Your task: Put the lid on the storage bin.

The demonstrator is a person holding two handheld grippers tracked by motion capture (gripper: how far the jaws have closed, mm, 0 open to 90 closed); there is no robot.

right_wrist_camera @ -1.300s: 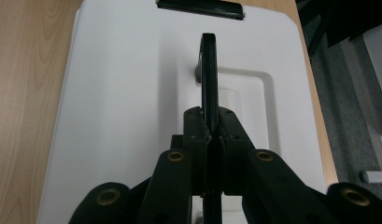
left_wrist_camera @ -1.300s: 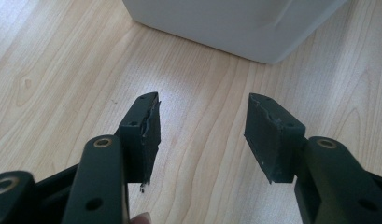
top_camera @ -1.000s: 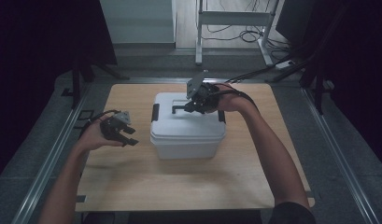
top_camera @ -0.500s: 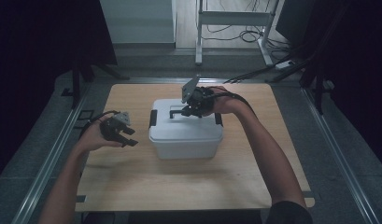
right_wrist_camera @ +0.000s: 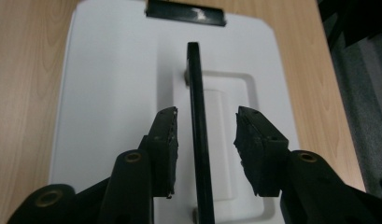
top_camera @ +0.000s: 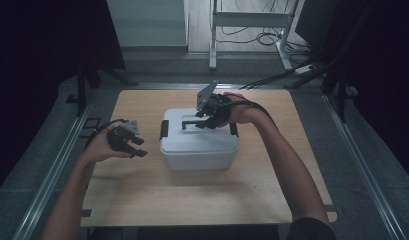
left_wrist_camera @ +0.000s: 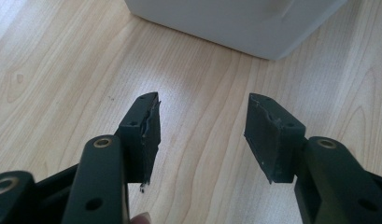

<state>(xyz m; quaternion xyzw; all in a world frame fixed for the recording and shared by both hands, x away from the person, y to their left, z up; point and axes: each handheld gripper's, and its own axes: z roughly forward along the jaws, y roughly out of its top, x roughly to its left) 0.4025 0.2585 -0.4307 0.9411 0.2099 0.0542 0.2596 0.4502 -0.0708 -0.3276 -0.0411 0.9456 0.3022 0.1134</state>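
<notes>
Fingers (right_wrist_camera: 163, 140) of the right gripper (right_wrist_camera: 205, 135) are standing apart on either side of the black handle (right_wrist_camera: 197, 116), having just been opening, and neither pad is pressing on it. That upright handle is rising from the lid of the white box (top_camera: 199, 145), which is sitting near the middle of the wooden table (top_camera: 142, 200). Off to the box's left, the left gripper (top_camera: 134, 147) is hovering over bare wood, its jaws spread wide on nothing.
</notes>
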